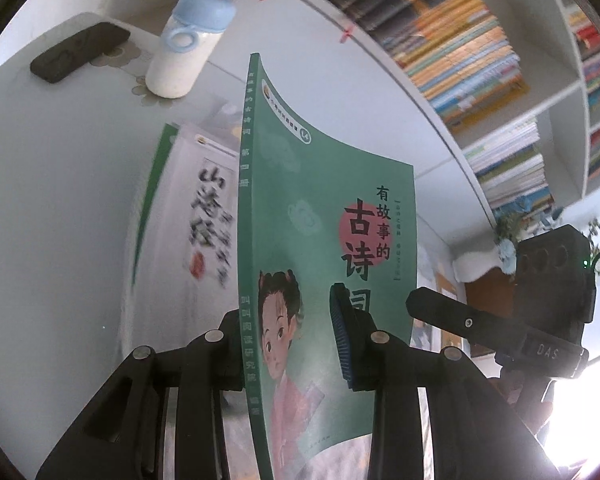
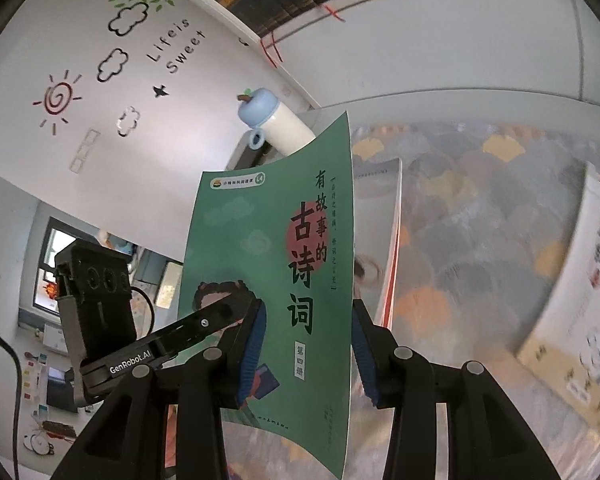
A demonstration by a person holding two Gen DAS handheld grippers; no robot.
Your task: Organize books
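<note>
1. State: both sets of fingers are clamped on the same green poetry book [image 1: 324, 216], held upright off the counter [image 1: 60, 184]. My left gripper [image 1: 288, 340] pinches near the spine edge; my right gripper [image 2: 308, 354] pinches the lower part near the open edge.
2. The cover bows visibly in the right wrist view. It's a thin paperback, so I'd keep both hands moving as one and never push them toward each other, or it buckles.
3. Likely target is the bookshelf [image 1: 480, 80] behind the counter. I'd bring the book in spine-out and vertical.
4. Obstacles: a white bottle with a blue cap [image 1: 188, 40] stands at the back of the counter, with a dark case [image 1: 80, 52] lying close by. I'd keep the top corner clear of both.
5. More books lie on the counter, including a white one [image 1: 204, 208] beneath and another white-covered book [image 2: 580, 300] to the right. I wouldn't drag the bottom edge across them.
6. At the slot, I'd let one hand go first and let the other guide the book in.
</note>
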